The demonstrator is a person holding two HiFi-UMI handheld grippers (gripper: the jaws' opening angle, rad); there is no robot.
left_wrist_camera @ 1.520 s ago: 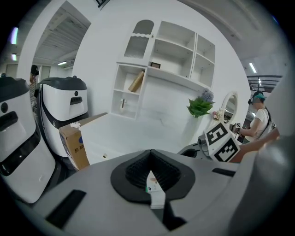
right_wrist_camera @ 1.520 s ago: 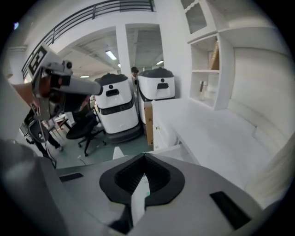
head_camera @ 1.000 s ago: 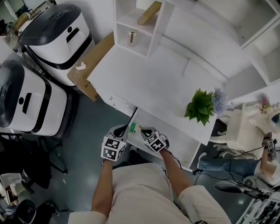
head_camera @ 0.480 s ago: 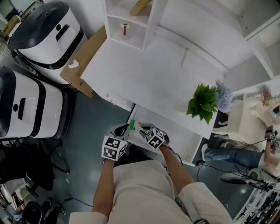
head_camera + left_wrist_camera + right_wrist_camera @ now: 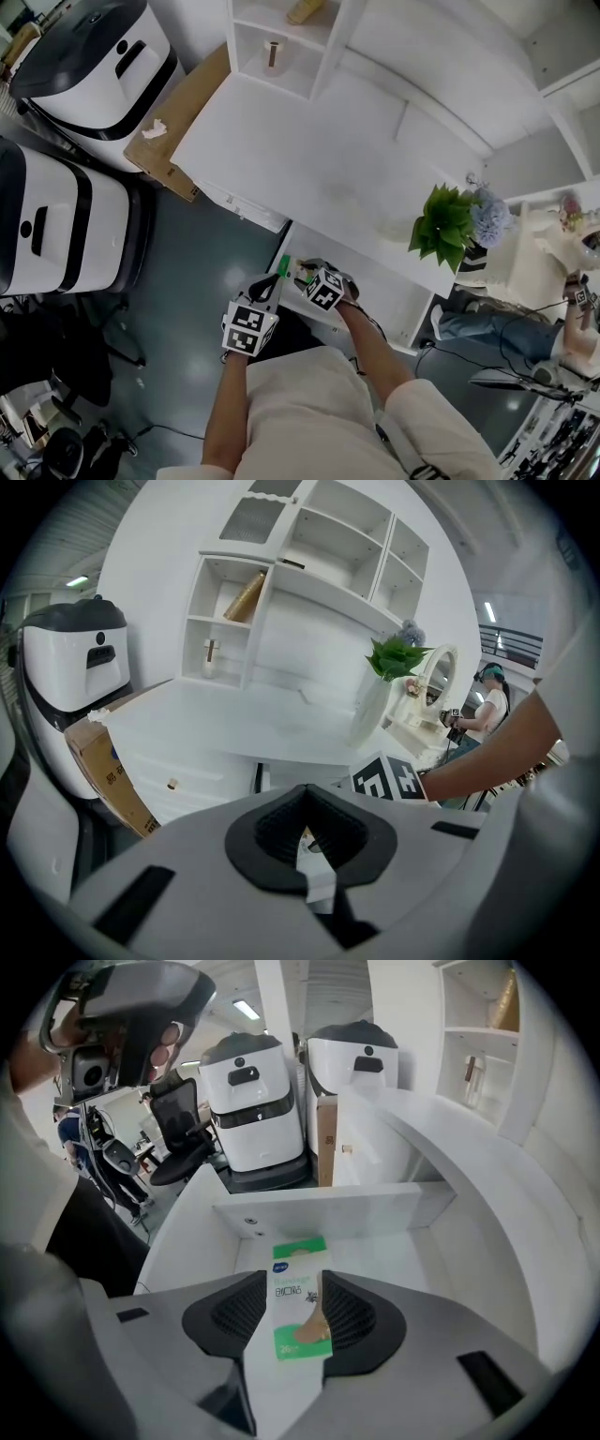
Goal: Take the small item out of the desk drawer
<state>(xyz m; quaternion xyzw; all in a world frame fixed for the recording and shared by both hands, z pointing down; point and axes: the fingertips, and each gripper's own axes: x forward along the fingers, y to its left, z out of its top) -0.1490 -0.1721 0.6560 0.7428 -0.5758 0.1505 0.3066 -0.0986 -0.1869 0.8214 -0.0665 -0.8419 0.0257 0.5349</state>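
A small green-and-white box [image 5: 298, 1302] lies flat in the open white drawer [image 5: 319, 1208]. It sits between the pads of my right gripper [image 5: 298, 1321], whose jaws are opening and stand beside the box without squeezing it. From the head view the box [image 5: 284, 266] shows as a green edge just ahead of the right gripper [image 5: 309, 279]. My left gripper [image 5: 264, 298] is at the drawer's outer corner. In its own view the left gripper [image 5: 314, 855] has its pads closed on a thin white piece, apparently the drawer front.
The white desk [image 5: 309, 159] carries a potted plant [image 5: 448, 223] and shelving [image 5: 281, 47]. Two white-and-black machines [image 5: 84, 56] and a cardboard box [image 5: 178, 122] stand to the left. A seated person [image 5: 562, 281] is at far right.
The right gripper has shifted slightly forward over the drawer and the green box shows more beside it. The left gripper stays at the drawer corner.
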